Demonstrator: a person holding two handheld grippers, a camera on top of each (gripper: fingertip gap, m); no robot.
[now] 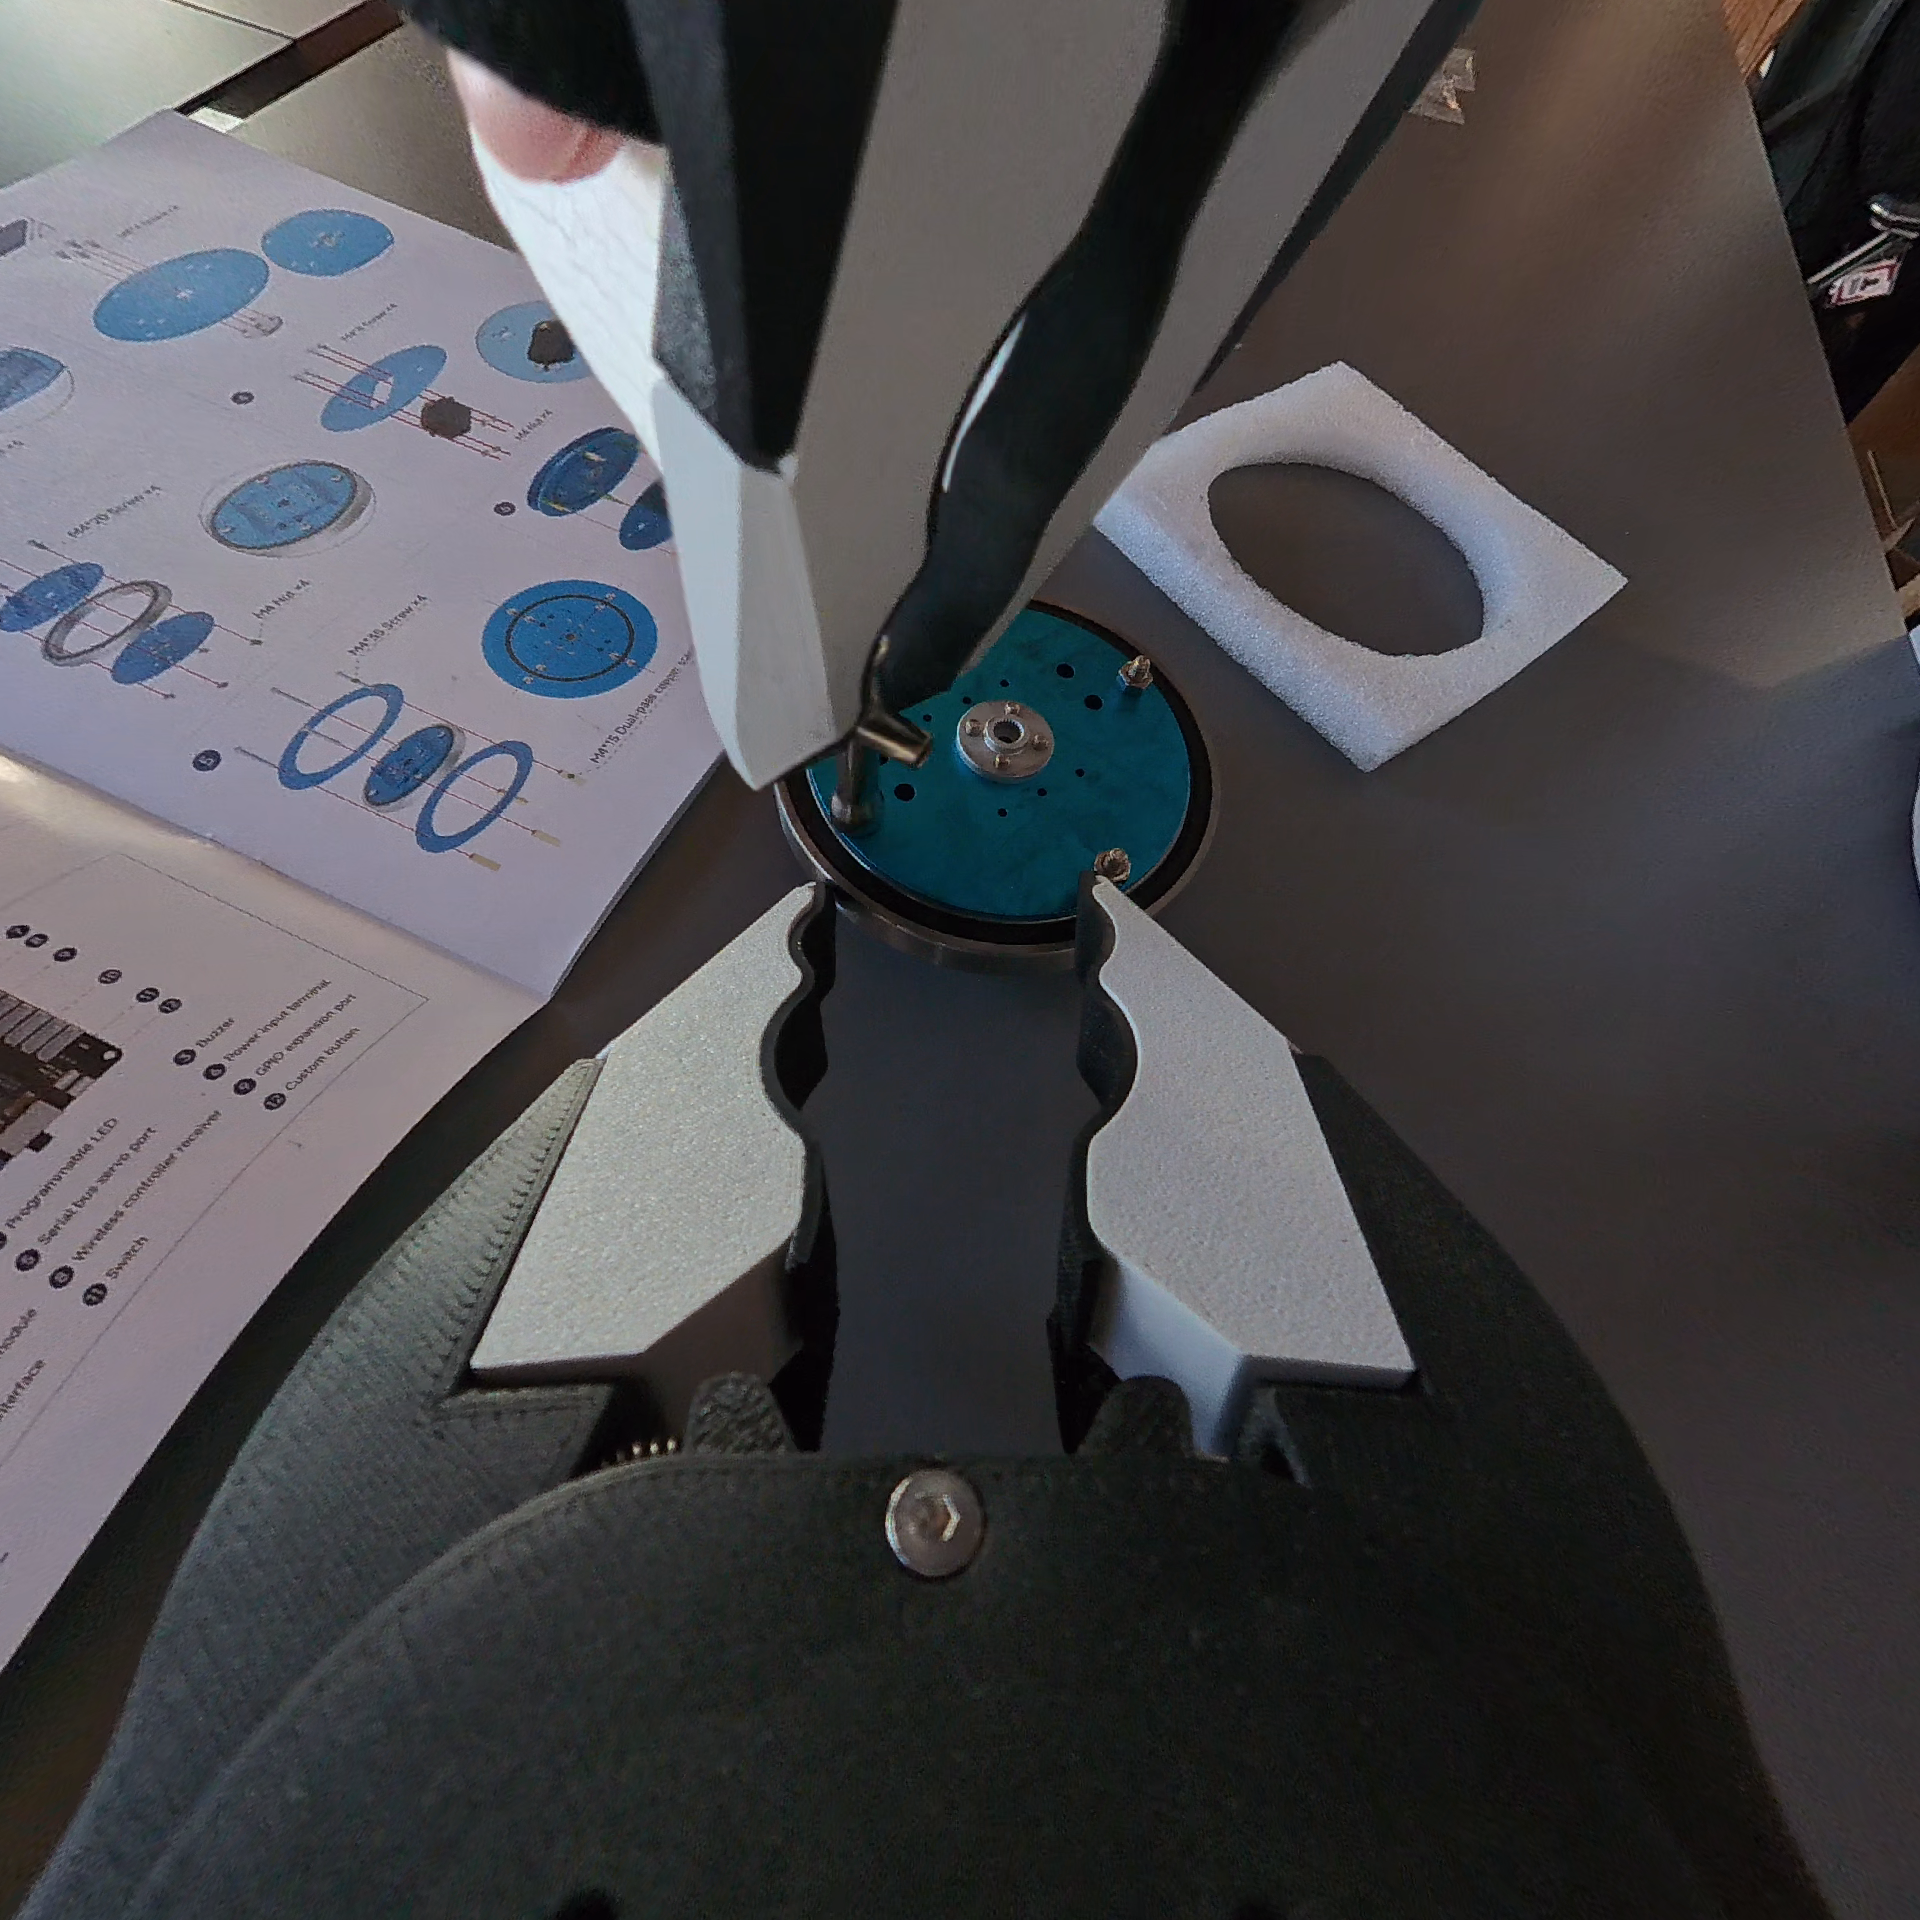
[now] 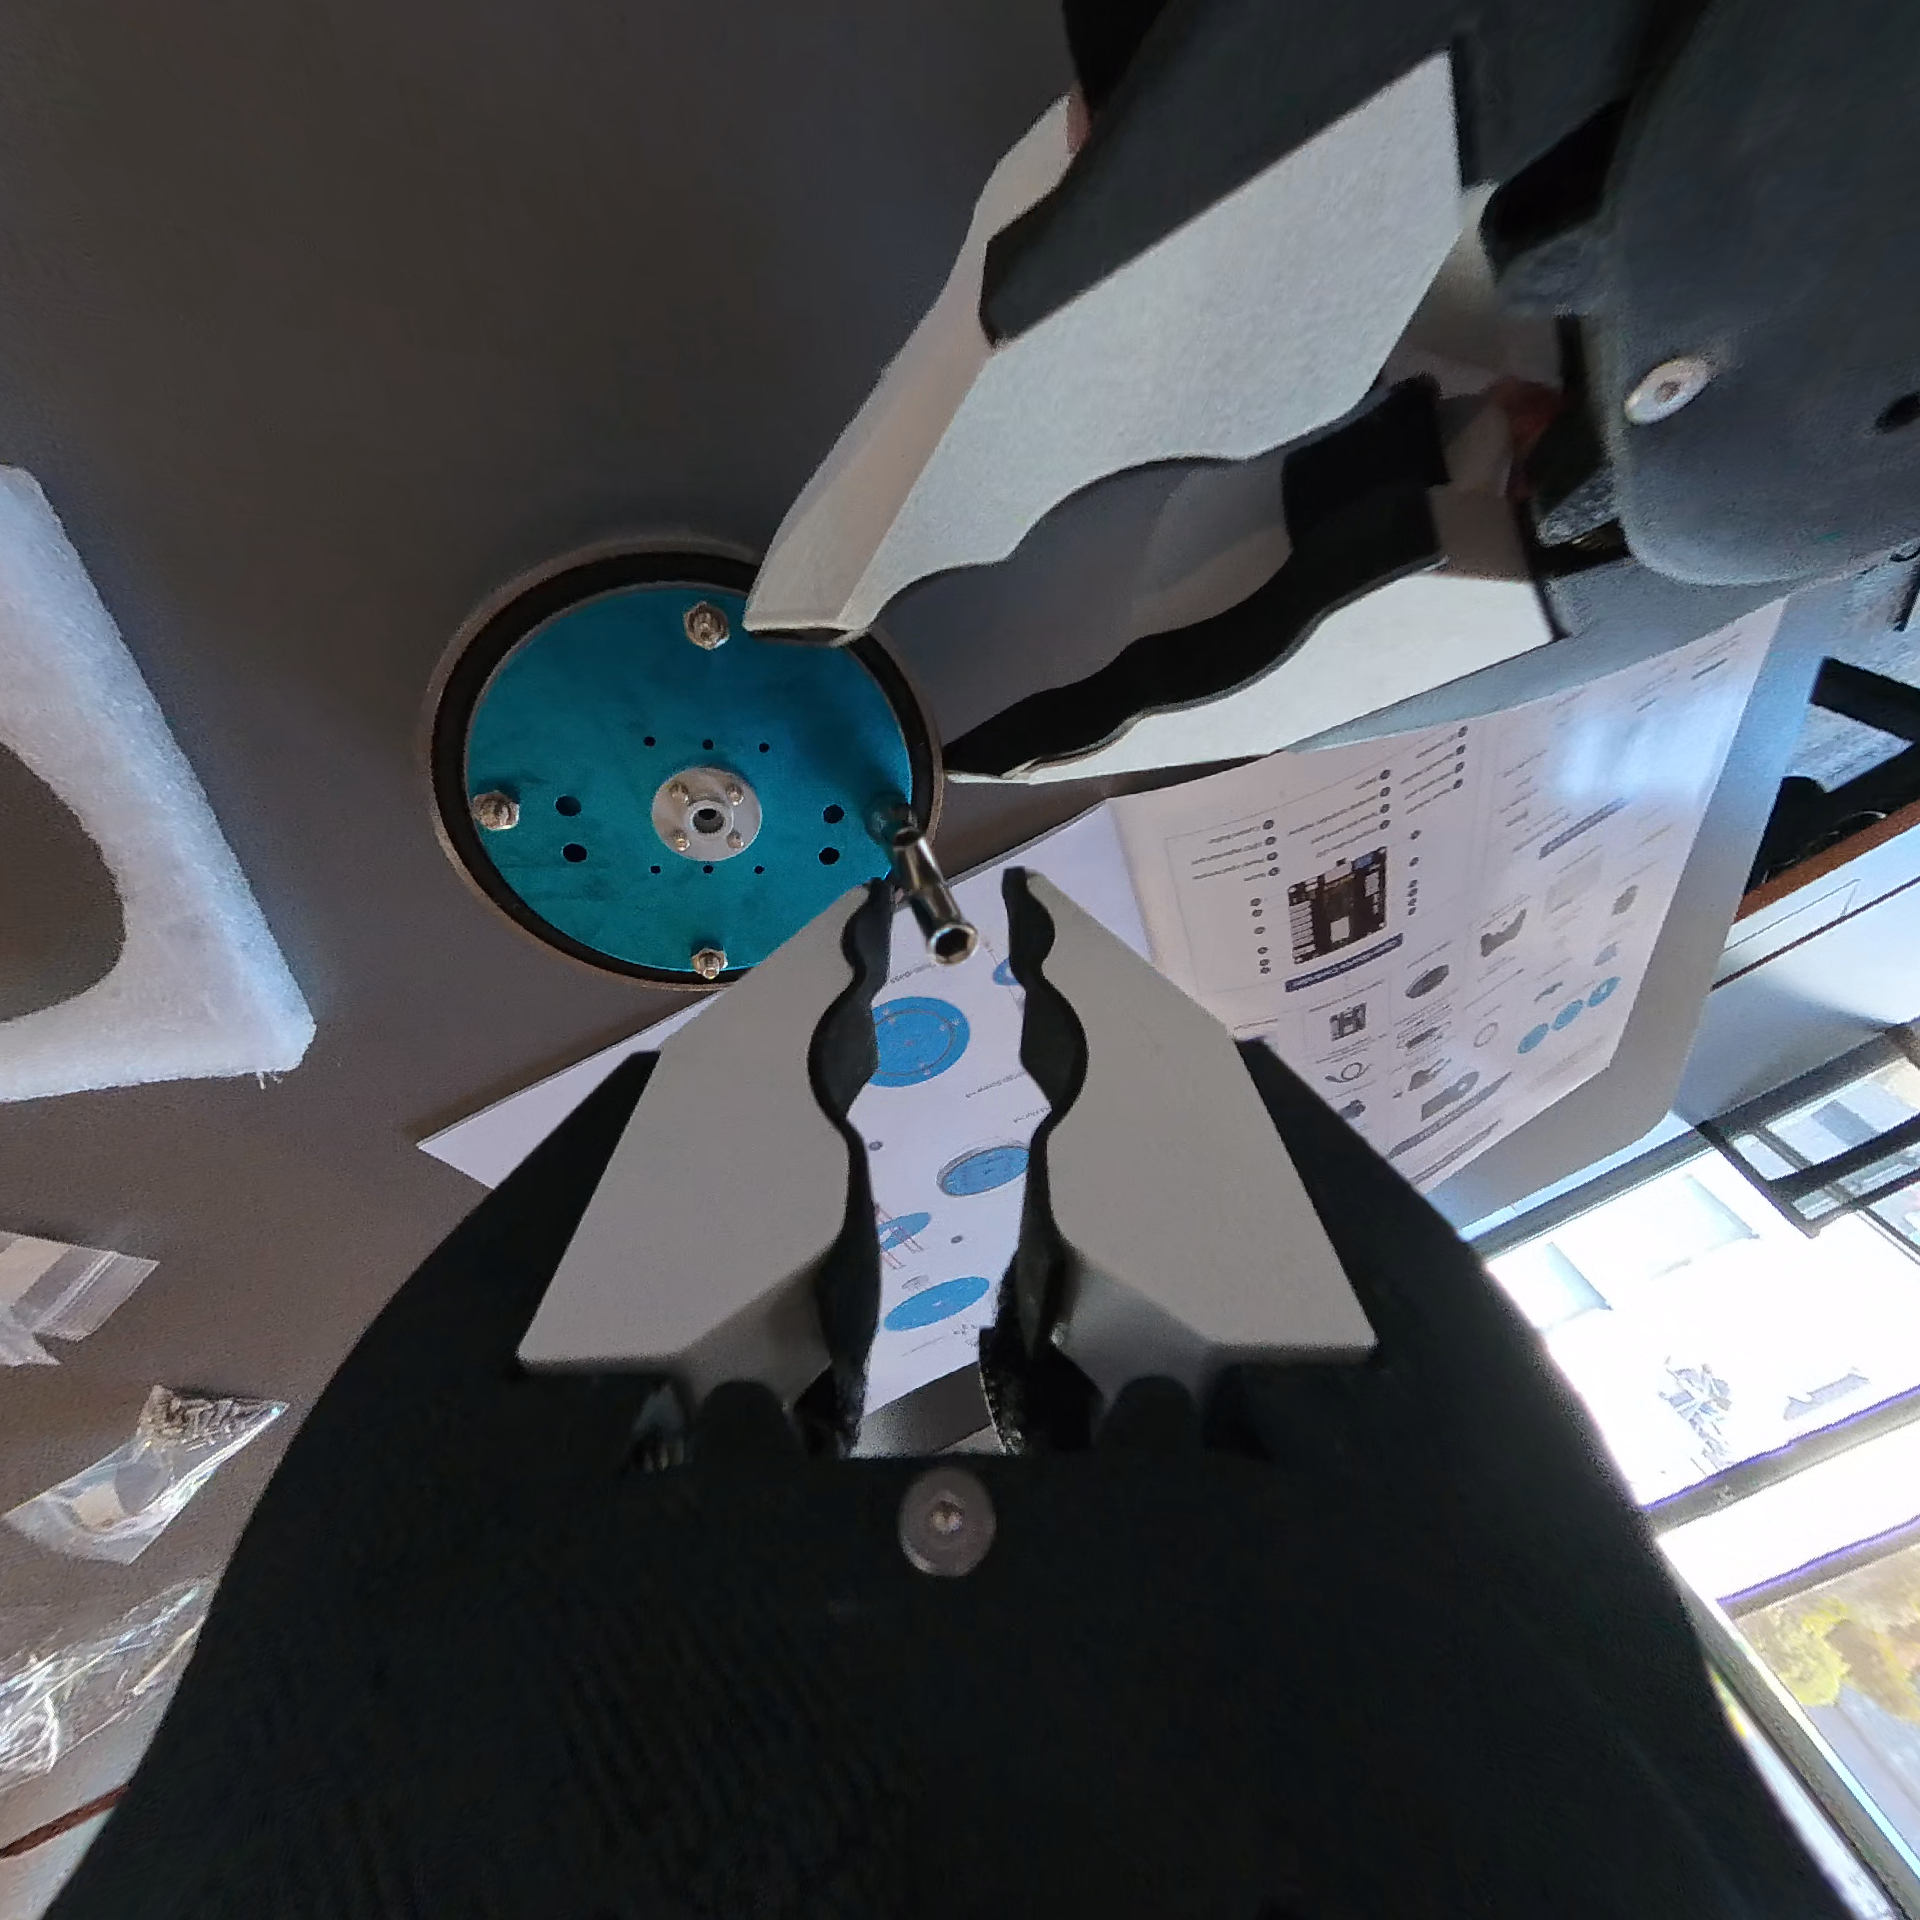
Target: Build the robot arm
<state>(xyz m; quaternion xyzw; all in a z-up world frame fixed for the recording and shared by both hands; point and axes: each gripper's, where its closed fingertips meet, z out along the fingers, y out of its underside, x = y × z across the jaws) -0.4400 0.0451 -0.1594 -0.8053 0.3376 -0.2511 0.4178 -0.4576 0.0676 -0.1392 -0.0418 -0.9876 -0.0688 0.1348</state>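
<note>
A blue round plate (image 1: 1039, 810) (image 2: 623, 727) with a silver centre hub (image 1: 1006, 736) lies in a dark metal ring on the grey table. Small nuts stand near its rim. My left gripper (image 1: 956, 888) is open, its fingertips against the ring's near edge; it also shows in the right wrist view (image 2: 894, 696). My right gripper (image 2: 945, 888) comes down at the plate's rim, also seen in the left wrist view (image 1: 842, 727). Its jaws stand apart around a small L-shaped metal socket wrench (image 2: 930, 894) (image 1: 888, 736), which stands on a fastener at the rim and touches one pad.
An open instruction booklet (image 1: 312, 520) (image 2: 1403, 935) lies beside the plate. A white foam block with an oval hole (image 1: 1351, 561) (image 2: 104, 831) lies on the other side. Clear plastic bags of small hardware (image 2: 156, 1455) lie on the table. Windows show beyond the table edge. Left and right tips are no more than a few centimetres apart.
</note>
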